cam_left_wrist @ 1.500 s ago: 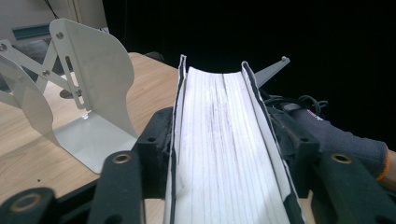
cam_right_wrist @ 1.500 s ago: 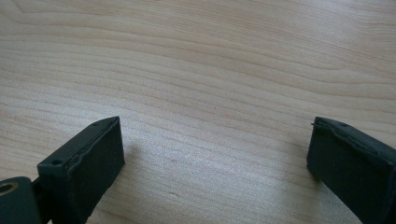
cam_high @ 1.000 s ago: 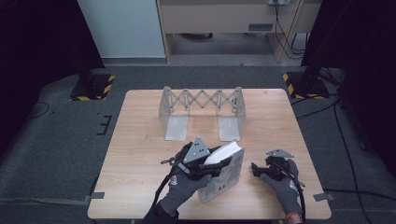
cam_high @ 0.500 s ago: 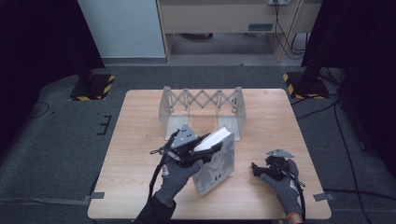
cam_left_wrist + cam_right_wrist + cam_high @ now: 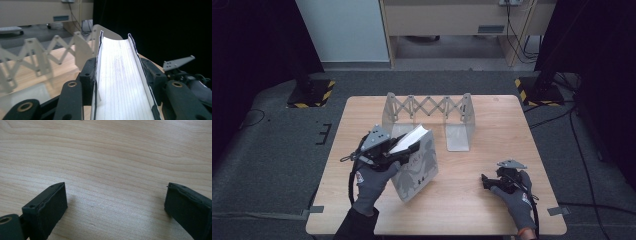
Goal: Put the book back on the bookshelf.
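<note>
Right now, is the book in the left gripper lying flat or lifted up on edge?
Lifted on edge and tilted. The book is clamped at its page side by the left gripper, in front of the accordion book rack.

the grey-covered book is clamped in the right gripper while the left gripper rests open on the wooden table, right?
No, the sides are swapped. The high view shows the left gripper clamped on the grey-covered book, while the right gripper rests open on the wooden table.

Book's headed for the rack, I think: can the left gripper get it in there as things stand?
Probably yes. The left gripper clamps the book, and the bare table between it and the rack leaves the way free.
</note>
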Demonstrator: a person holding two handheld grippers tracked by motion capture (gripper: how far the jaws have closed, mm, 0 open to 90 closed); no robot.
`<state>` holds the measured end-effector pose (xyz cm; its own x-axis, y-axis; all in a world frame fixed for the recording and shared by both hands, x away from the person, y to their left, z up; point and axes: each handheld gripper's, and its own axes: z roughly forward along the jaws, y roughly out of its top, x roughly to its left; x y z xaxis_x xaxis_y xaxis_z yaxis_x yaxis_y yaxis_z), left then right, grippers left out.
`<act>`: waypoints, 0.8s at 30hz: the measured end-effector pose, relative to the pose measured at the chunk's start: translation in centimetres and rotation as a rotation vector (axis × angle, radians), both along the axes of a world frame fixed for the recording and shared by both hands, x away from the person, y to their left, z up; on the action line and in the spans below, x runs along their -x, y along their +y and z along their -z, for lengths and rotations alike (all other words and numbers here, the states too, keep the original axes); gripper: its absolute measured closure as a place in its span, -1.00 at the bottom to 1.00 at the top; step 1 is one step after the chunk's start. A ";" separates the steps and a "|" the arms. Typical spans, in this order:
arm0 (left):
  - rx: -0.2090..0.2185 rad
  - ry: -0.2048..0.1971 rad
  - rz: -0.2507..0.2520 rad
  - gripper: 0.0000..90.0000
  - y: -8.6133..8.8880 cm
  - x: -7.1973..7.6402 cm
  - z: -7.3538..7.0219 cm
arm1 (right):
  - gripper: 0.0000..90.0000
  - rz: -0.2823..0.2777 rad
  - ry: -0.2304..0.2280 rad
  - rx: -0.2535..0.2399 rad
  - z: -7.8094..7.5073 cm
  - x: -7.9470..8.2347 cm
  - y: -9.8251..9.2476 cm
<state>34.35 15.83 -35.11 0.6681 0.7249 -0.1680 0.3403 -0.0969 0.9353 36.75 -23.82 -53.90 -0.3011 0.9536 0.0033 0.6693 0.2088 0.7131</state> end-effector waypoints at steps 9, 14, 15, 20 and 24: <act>0.001 -0.019 -0.134 0.16 3.8 -1.0 -0.9 | -0.89 0.000 0.000 -0.001 0.0 0.0 0.0; -0.003 -0.022 -0.190 0.16 5.1 -1.9 -1.4 | -0.90 0.000 0.001 -0.001 0.0 0.0 0.0; -0.005 -0.026 -0.200 0.16 5.2 -2.1 -1.5 | -0.90 -0.001 0.000 0.000 0.0 0.0 0.0; -0.005 -0.019 -0.238 0.16 5.6 -3.6 -1.6 | -0.90 0.000 -0.001 0.000 0.0 0.0 0.0; -0.015 -0.018 -0.272 0.16 5.4 -4.9 -1.2 | -0.90 0.001 -0.001 0.000 0.0 -0.1 0.0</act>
<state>39.30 21.25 -33.89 0.4513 0.8804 -0.1457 0.3391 -0.0182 0.9406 36.82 -23.80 -53.91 -0.2999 0.9540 0.0027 0.6688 0.2082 0.7137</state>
